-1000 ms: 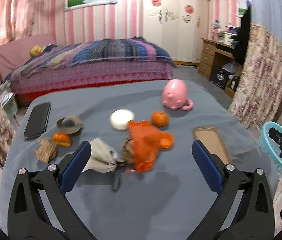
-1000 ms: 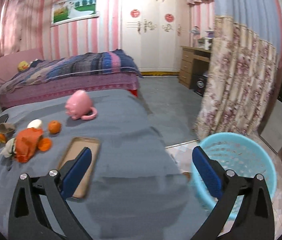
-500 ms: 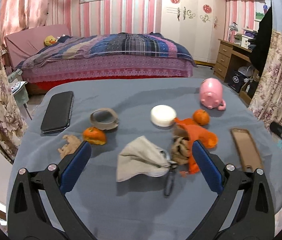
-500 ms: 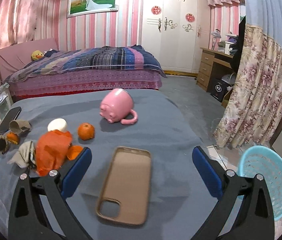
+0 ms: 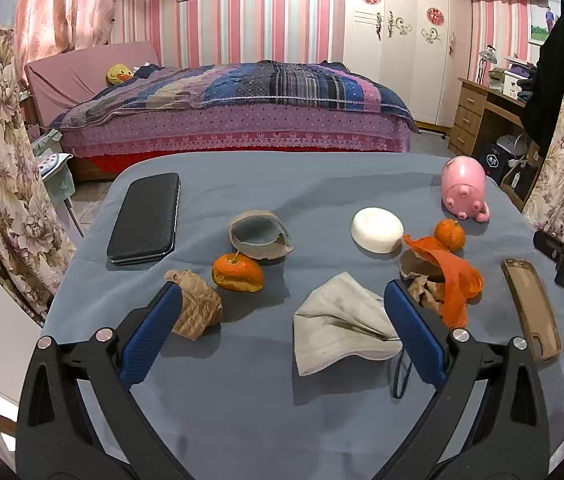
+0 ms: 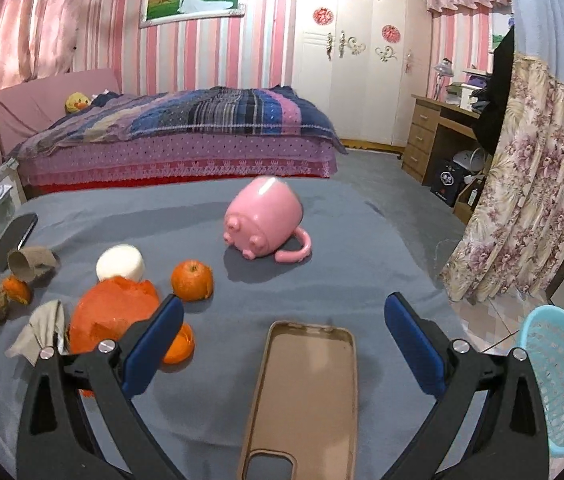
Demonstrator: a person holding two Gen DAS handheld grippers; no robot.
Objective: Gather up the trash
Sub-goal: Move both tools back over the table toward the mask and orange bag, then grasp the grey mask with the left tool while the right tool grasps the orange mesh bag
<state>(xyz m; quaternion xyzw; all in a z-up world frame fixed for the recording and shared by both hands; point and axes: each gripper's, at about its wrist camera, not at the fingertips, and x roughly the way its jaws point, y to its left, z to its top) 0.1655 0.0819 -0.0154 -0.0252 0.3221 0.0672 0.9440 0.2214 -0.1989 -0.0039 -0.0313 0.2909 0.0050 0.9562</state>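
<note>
The crumpled brown paper ball lies on the grey cloth tabletop, just beside my left gripper, whose jaws are wide and hold nothing. A grey folded rag sits between them. My right gripper is wide too, over a tan phone case, with the round blue plastic basket on the floor.

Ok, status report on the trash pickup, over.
Left gripper open, empty, over the grey mask. Right gripper open over the phone case. Blue basket on the floor, right of the table. Nothing blocking.
</note>
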